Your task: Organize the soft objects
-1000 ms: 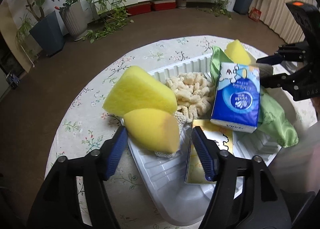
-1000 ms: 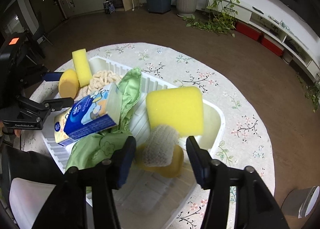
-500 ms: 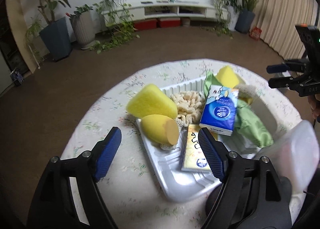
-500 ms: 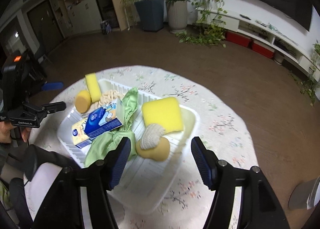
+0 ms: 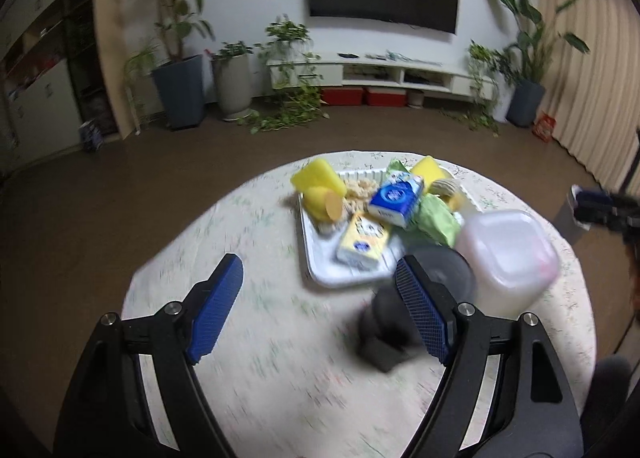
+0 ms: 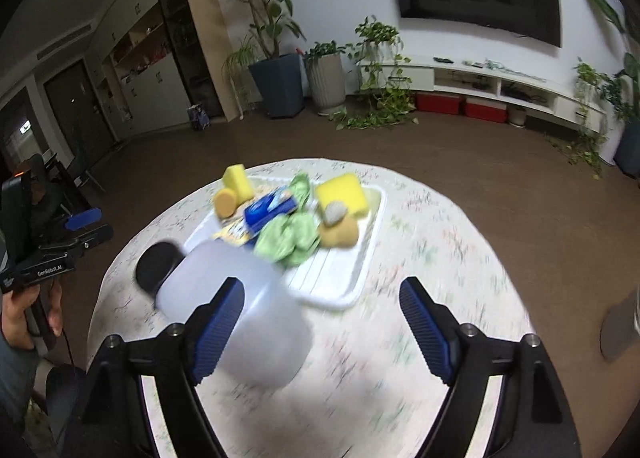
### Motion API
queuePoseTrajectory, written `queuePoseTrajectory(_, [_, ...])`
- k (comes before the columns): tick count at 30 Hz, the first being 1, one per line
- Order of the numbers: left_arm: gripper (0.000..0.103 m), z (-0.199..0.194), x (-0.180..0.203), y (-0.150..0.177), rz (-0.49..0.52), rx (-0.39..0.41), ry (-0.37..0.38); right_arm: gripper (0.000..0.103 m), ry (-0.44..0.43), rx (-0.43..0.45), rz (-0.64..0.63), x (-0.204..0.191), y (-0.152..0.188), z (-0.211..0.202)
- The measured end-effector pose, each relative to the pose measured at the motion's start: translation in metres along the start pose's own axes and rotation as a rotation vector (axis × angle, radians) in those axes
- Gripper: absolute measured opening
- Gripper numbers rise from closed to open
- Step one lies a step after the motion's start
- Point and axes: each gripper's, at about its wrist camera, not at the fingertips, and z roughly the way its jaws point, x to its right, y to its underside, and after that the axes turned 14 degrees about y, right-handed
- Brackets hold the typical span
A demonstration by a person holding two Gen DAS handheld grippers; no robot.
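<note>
The round worktop (image 5: 260, 338), covered by a floral cloth, carries a white ribbed tray (image 6: 340, 278) on its far half. The tray's near rim lies well inside the worktop edge, and a broad band of bare cloth runs between that rim and both grippers. To the right of the tray, in the right wrist view, the cloth is open up to the worktop edge. To its left, a translucent plastic jar (image 6: 236, 314) with a black lid (image 6: 158, 264) lies on its side, just beside the tray's near-left corner; its long axis runs from the lid at far left to its base at near right.

The soft objects are all in the tray. A blue tissue pack (image 5: 396, 198) leans tilted across the middle, its long axis running along the tray's length. A yellow tissue pack (image 5: 364, 244) lies flatter in front of it. A green cloth (image 6: 290, 236) is bunched at the centre. One yellow sponge (image 6: 342, 192) stands at the right end, another yellow sponge (image 5: 318, 178) at the left end. Motion blur hides the finer detail.

The left gripper (image 5: 320, 310) is held over bare cloth; its jaws have just been opening, stand released, and hold nothing. The right gripper (image 6: 322, 326) is likewise over the near cloth; its jaws have just been opening, stand spread, and are empty.
</note>
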Motion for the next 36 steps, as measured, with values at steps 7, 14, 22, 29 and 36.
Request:
queuePoseTrajectory(7, [0.078,-0.028,0.034,0.046,-0.114,0.022,-0.015,0.085,0.094,0.054,0.15,-0.027,0.068,-0.05])
queuePoseTrajectory(14, [0.078,-0.051,0.071,0.066,-0.113,0.084,-0.001,0.087,0.24,0.113,0.156,-0.058,0.108,-0.073])
queuePoseTrajectory(22, [0.078,-0.056,0.093,0.074,-0.075,0.076,-0.028,0.087,0.28,0.143,0.138,-0.074,0.118,-0.094])
queuePoseTrajectory(29, [0.083,-0.06,0.096,0.081,-0.075,0.089,-0.053,0.087,0.305,0.147,0.122,-0.085,0.126,-0.1])
queuePoseTrajectory(36, [0.083,-0.065,0.099,0.081,-0.074,0.102,-0.052,0.087,0.312,0.154,0.103,-0.096,0.129,-0.103])
